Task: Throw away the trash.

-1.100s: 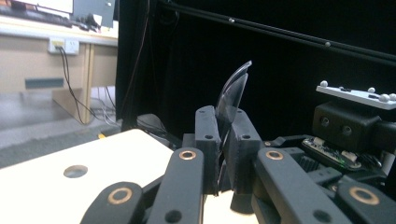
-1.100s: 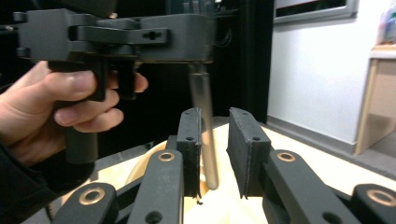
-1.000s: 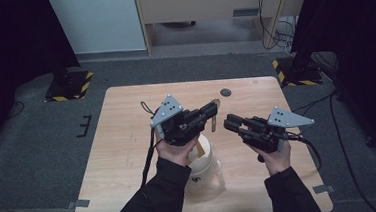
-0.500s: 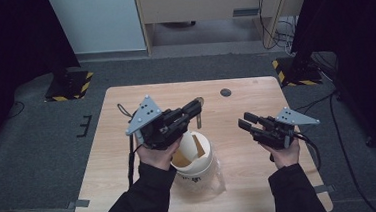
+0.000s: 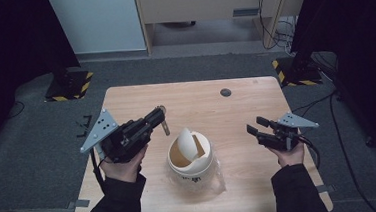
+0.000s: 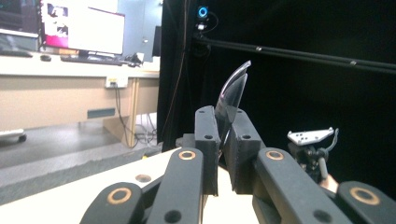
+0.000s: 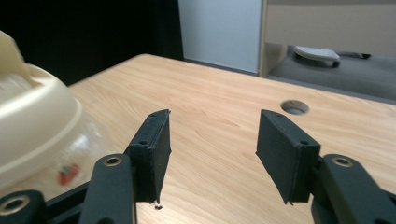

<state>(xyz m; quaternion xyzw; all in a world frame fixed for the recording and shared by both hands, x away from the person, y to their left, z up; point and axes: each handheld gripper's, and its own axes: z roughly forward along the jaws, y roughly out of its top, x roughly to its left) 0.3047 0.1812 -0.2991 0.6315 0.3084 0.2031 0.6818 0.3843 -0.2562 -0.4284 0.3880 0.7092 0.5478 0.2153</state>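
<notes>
Since the earlier frames the left gripper (image 5: 159,113) has slid away to the left of the small cream bin (image 5: 190,156), and the right gripper (image 5: 255,127) has drawn off to the bin's right and sunk closer to the wooden table (image 5: 211,102); its jaws have just been opening, with nothing between them.

The bin stands a little toward the person from the table's middle, its swing lid (image 5: 184,142) tipped up on edge so the opening shows beside it. A clear plastic liner bunches around its base.

The left gripper, above the table and up-left of the bin, is pressed together on a thin clear plastic piece (image 6: 232,95) (it looks like a small lid or scrap of film, I cannot tell which), which stands up from between the pads in the left gripper view. In the high view the same piece shows just beyond the jaw tips, clear of the bin.

The right gripper hovers well to the bin's right, jaws spread and empty; its own view looks along the bare wood toward the round cable hole (image 7: 294,107), with the bin's cream rim (image 7: 37,126) at the left edge.
</notes>
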